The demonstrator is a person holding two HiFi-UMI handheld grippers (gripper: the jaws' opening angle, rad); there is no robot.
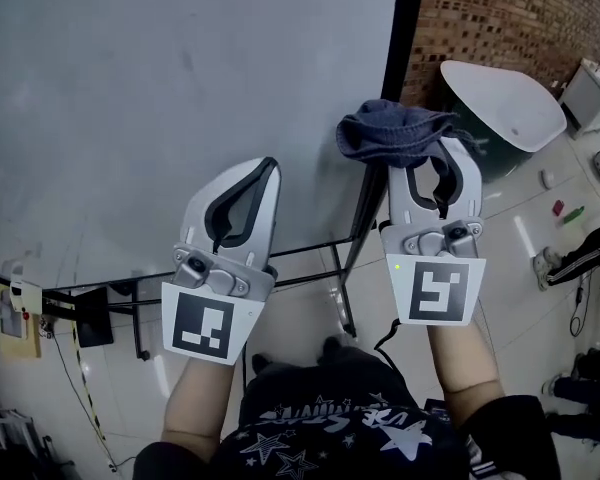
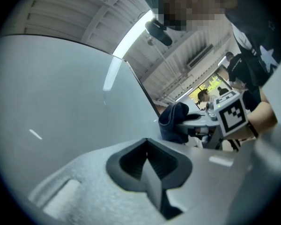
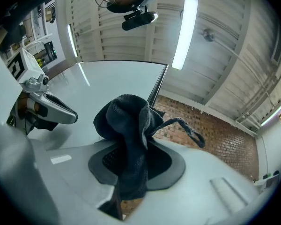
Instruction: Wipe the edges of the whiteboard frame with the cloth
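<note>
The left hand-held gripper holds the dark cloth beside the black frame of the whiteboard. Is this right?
No, the right hand-held gripper holds the cloth beside the black frame of the whiteboard; the right gripper view shows it between the jaws.

The left tool (image 1: 267,166) and the right tool (image 1: 432,158) share pale grey, matte shells, each curving into two jaws lined with black ribbed pads; at 6 o'clock of each shell sits a white cube (image 1: 202,326) bearing a black square marker; round silver bolts (image 1: 194,264) show at the jaw hinges; a small green light (image 1: 397,266) glows at 10 o'clock of the right tool's cube; a thin black cable (image 1: 384,340) hangs at 7 o'clock of it; the person wears a dark top (image 1: 330,430) printed with white stars and lettering; its dark sleeves stop short of the forearms.
</note>
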